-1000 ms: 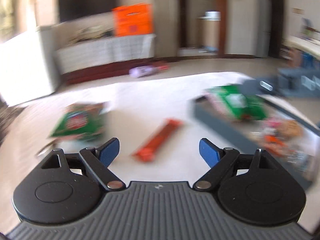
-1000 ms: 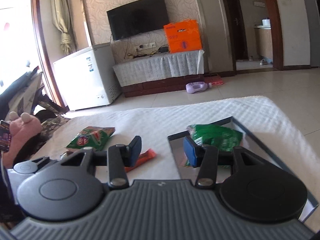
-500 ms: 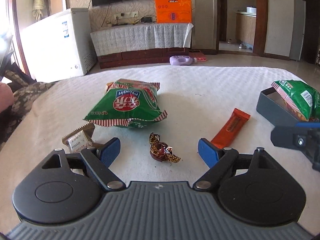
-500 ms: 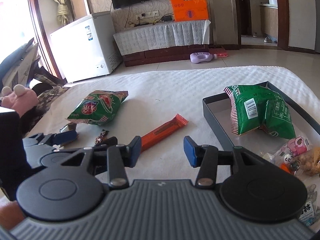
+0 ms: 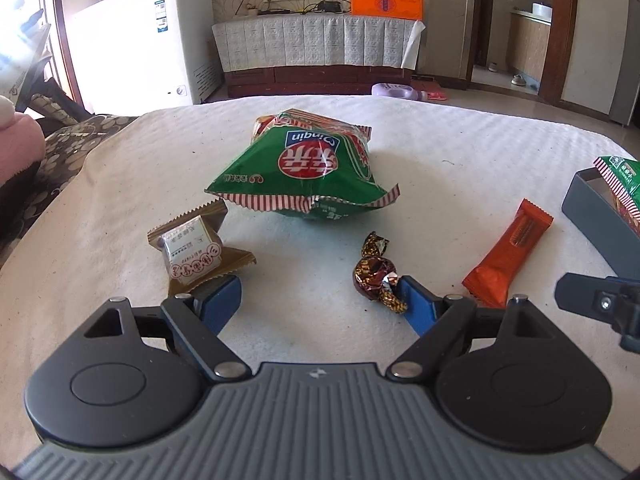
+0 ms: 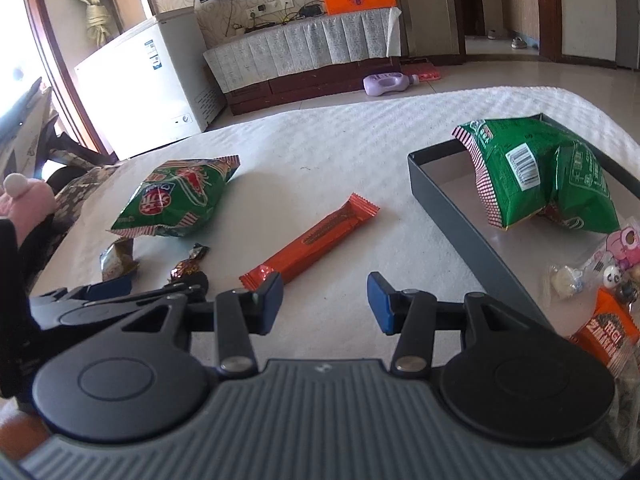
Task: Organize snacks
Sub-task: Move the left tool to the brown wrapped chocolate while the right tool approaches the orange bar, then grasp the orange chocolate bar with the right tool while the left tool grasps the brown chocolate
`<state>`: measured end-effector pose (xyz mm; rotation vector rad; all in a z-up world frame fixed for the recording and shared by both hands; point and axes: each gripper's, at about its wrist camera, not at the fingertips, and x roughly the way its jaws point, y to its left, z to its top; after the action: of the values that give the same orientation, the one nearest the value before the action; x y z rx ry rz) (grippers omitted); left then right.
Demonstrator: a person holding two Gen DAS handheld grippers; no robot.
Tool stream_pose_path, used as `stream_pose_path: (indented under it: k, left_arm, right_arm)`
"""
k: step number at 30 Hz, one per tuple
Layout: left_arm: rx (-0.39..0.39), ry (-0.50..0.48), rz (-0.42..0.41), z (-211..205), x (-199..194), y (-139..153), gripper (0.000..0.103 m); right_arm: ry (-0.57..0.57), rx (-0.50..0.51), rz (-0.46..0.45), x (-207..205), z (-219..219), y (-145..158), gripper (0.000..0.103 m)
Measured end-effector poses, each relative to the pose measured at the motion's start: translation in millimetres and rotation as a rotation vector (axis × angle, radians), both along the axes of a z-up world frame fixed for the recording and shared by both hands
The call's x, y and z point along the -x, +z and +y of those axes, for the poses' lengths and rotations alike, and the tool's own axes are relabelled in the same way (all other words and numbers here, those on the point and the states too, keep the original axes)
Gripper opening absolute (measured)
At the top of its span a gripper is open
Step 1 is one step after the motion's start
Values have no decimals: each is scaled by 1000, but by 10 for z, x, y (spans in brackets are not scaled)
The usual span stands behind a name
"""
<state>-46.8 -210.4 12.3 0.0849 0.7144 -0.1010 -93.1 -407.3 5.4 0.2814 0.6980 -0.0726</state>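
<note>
I took the grey tray (image 6: 448,216) as my landmark; it sat on the white-clothed worktop (image 5: 460,148) and already held a green snack bag (image 6: 544,176), a clear packet of small sweets (image 6: 592,264) and an orange packet (image 6: 608,332) at its near end. Well to the left of the tray lay the largest loose item, a second green chip bag (image 5: 304,168). Between that bag and the tray lay the long orange bar (image 5: 510,256), near the tray's wall but apart from it. Farther from the tray than the bar, a brown-wrapped cake (image 5: 196,248) lay just in front of the chip bag, and the smallest piece, a twisted foil candy (image 5: 376,272), rested between the cake and the bar. My left claw (image 5: 320,300) was spread wide and low over the cloth, its right pad touching or nearly touching the candy, the cake just beyond its left pad. My right claw (image 6: 326,300) was also wide and empty, its left pad at the near end of the bar. I judged the sorting partly done, with four snacks still out. Next, each claw needed centring on its item before closing, then a carry to the tray.
</note>
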Motion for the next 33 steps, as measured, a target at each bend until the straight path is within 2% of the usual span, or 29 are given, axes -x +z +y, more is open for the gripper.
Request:
stream_pose_path:
  k: [4,6,9,10,13,15,17,20,21,22,25,27,33]
  left_arm:
    - [-5,-12,0,26,6,10,88]
    - [5,-19,12,58,-4,17,88]
    - [11,-31,23,74,-18,26,88]
    - [12,-36,28,83,-22,26,88]
    - [16,-49,37,116,-33,24,88]
    - [17,-56,40,133,-41,26,88]
    - [20,-57,44,148,-41,28,88]
    - [37,-49,56,175,-56,26,88]
    - [43,-47,60,183,-58,26,88]
    - [46,-46,61,190,-52,24,88]
    - [47,-43,61,196,-36,21,88]
    - [50,-42,62,207,-25,23,88]
    - [43,-74,48,181,35,55,87]
  right_arm:
    - [-69,54,8,-147,157,21,63]
    - [-130,46,24,-261,193,10,64]
    - [-224,48,112,-472,265,-94,65]
    - [-246,63,133,-525,291,-132,71]
    - [-260,101,128,-606,353,-205,77]
    - [-199,173,116,-621,411,-237,76]
    - [-129,206,104,-610,422,-254,73]
    - [-5,206,91,-609,360,-205,51]
    - [27,204,93,-617,335,-180,37]
    - [43,203,99,-615,295,-162,30]
    - [93,163,120,-600,176,-105,26]
    - [140,194,132,-528,163,-85,26]
    - [247,179,164,-62,178,6,22]
